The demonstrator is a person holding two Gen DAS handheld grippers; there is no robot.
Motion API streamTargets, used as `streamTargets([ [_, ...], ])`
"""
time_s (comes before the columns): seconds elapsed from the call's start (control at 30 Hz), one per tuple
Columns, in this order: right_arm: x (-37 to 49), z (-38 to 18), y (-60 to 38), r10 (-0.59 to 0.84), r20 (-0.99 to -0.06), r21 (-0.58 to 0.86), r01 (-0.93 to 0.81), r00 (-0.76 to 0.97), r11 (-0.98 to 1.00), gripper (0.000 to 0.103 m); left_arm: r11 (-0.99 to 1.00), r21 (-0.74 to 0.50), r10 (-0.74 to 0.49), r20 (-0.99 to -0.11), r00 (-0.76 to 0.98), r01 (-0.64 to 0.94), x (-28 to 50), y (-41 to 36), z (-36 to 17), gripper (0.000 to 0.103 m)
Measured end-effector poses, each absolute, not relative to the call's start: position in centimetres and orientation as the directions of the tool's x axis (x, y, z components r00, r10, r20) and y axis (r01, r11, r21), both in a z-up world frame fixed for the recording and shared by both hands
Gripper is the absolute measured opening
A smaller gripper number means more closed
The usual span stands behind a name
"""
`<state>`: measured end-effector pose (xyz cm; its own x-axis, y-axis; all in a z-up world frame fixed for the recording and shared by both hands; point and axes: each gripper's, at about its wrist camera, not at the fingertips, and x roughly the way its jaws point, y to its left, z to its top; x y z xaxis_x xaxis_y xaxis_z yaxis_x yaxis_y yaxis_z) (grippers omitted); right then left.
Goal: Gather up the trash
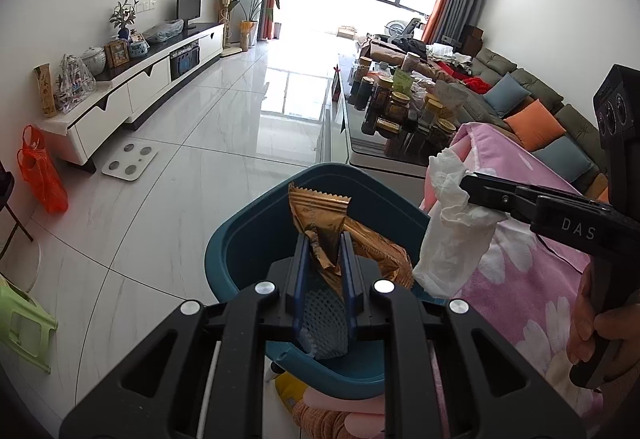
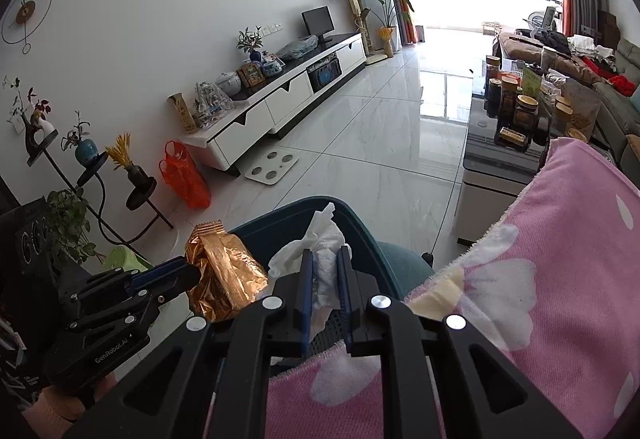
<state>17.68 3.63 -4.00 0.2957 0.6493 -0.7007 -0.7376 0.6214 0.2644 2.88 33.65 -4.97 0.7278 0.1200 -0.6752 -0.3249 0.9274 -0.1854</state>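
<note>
A crumpled gold snack wrapper (image 1: 320, 215) sticks up between the blue pads of my left gripper (image 1: 326, 239), which is shut on it above the open teal bin (image 1: 256, 223). In the same view my right gripper (image 1: 466, 191) comes in from the right, shut on a white tissue (image 1: 452, 231) that hangs beside the bin's right rim. In the right wrist view the tissue (image 2: 316, 239) fills the gap of the right gripper (image 2: 325, 255), over the teal bin (image 2: 272, 227). To its left the left gripper (image 2: 194, 273) holds the gold wrapper (image 2: 224, 271).
A pink flowered blanket (image 1: 520, 279) lies right of the bin. Beyond it a coffee table (image 1: 384, 155) is crowded with jars, with a sofa behind. A white TV cabinet (image 1: 132, 91), an orange bag (image 1: 40, 175), a floor scale (image 1: 130, 161) and a green stool (image 1: 20, 315) stand left.
</note>
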Motion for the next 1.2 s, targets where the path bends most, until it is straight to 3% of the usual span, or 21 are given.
streamTargets([
  [0.33,18.5,-5.9,5.2,0.606,-0.753,0.265,-0.724,0.257,0.637,0.021,0.924,-0.198,0.094,-0.709,0.699,-0.326,5.1,33.3,-7.0,0.022],
  [0.4,18.6,-6.1,5.1,0.601,-0.758,0.269,-0.717,0.255,0.644,0.027,0.922,-0.2,0.095,-0.713,0.695,-0.332,5.3,33.3,-7.3,0.024],
  [0.53,18.5,-5.8,4.4,0.615,-0.745,0.286,-0.709,0.258,0.645,0.027,0.92,-0.213,0.089,-0.704,0.704,-0.33,5.2,33.1,-7.3,0.026],
  [0.8,16.0,-2.8,-0.1,0.677,-0.667,0.297,-0.722,0.312,0.625,0.032,0.941,-0.232,0.055,-0.614,0.787,-0.246,3.0,30.0,-4.3,0.052],
  [0.87,14.9,-1.6,-2.0,0.693,-0.638,0.295,-0.725,0.335,0.622,0.038,0.949,-0.239,0.029,-0.583,0.812,-0.206,2.1,28.6,-3.4,0.061],
  [1.03,12.5,1.0,-7.9,0.702,-0.584,0.255,-0.729,0.408,0.635,0.043,0.964,-0.258,-0.088,-0.52,0.85,-0.058,0.9,23.8,-1.6,0.069],
  [1.2,10.5,1.9,-15.1,0.672,-0.559,0.246,-0.677,0.486,0.694,0.045,0.964,-0.25,-0.212,-0.5,0.84,0.094,0.4,17.9,-1.1,0.071],
])
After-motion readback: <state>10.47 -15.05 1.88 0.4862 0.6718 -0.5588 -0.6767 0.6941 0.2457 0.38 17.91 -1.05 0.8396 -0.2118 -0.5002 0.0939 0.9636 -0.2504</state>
